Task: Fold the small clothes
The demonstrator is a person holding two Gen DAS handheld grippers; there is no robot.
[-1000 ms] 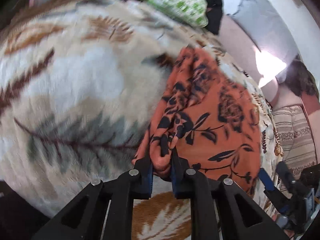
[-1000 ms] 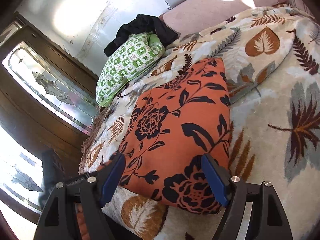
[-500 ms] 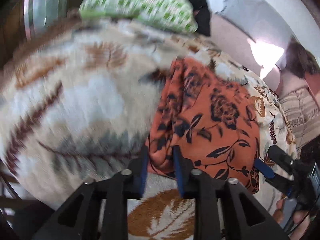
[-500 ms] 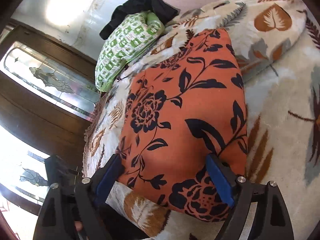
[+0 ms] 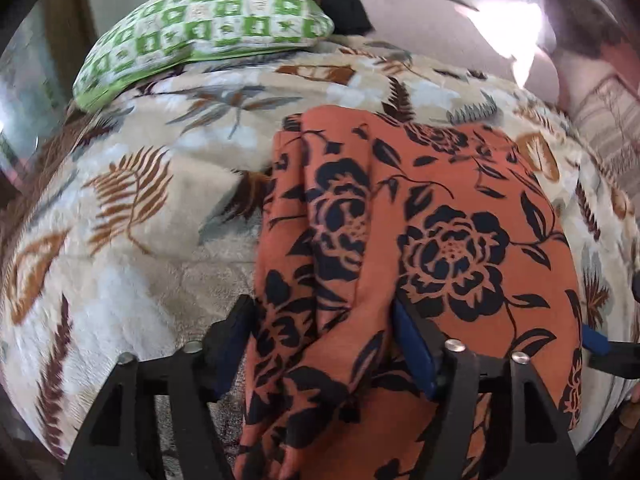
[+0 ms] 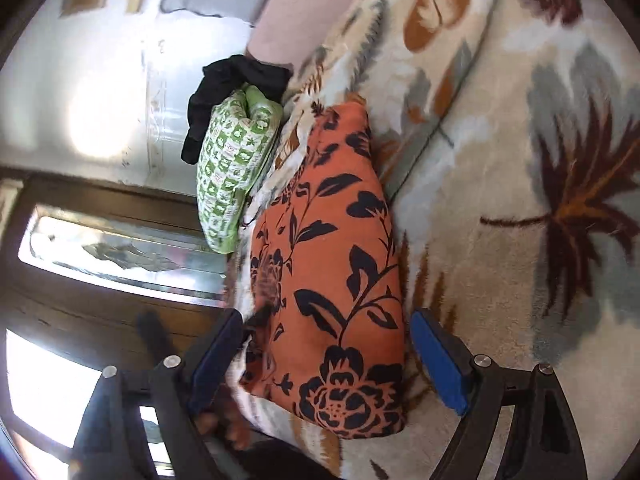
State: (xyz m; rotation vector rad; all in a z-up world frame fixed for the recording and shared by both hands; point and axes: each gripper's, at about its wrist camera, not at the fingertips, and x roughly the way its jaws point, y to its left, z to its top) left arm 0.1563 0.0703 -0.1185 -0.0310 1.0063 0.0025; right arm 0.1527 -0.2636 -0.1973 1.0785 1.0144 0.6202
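Observation:
An orange cloth with black flowers [image 5: 452, 240] lies folded on a leaf-patterned blanket [image 5: 132, 208]. My left gripper [image 5: 324, 340] points down over its left edge. Its jaws are opening, with a raised fold of the cloth loose between them. In the right wrist view the same cloth [image 6: 336, 264] stretches away from my right gripper [image 6: 326, 360], which stands open with its blue pads [image 6: 438, 360] on either side of the cloth's near end, apart from it. One blue pad of the right gripper [image 5: 596, 342] shows at the cloth's right edge in the left wrist view.
A green checked pillow [image 5: 200, 28] and a black garment [image 6: 228, 84] lie at the head of the bed. A wooden door with patterned glass [image 6: 112, 252] stands to the left. A striped cushion [image 5: 608, 120] sits at the right. Bare blanket [image 6: 520, 200] spreads right of the cloth.
My left jaws have gone from shut on a pinched fold of the orange cloth to wide apart, and the fold lies loose. The right gripper has rolled and sunk closer to the cloth's near end.

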